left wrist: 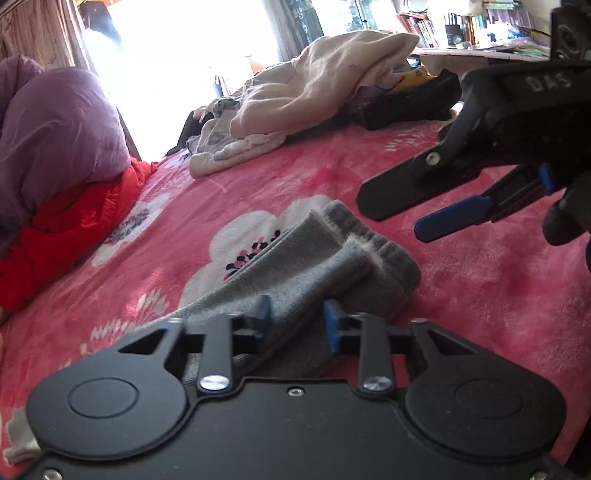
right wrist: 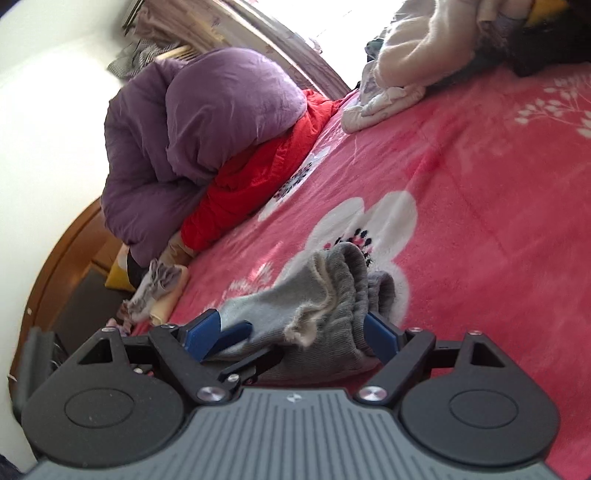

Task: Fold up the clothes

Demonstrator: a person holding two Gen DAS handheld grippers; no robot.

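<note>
A pair of grey socks (left wrist: 314, 258) lies on the pink flowered blanket (left wrist: 480, 295), cuffs pointing away in the left wrist view. My left gripper (left wrist: 297, 319) sits low over the near end, its blue pads (left wrist: 263, 314) close together and pinching a fold of sock. My right gripper (left wrist: 393, 219) hangs at the right, just past the cuffs, jaws wide and empty. In the right wrist view the grey socks (right wrist: 332, 295) bunch up in front of my right gripper (right wrist: 291, 338). Their cuffs stand between its spread pads (right wrist: 380, 338), which do not press on them.
A purple duvet (left wrist: 55, 129) rests on a red garment (left wrist: 66, 229) at the left. A cream heap of clothes (left wrist: 314, 81) and a dark garment (left wrist: 413, 103) lie at the far side. Small folded cloths (right wrist: 159, 295) sit at the bed's edge. A cluttered shelf (left wrist: 480, 26) stands behind.
</note>
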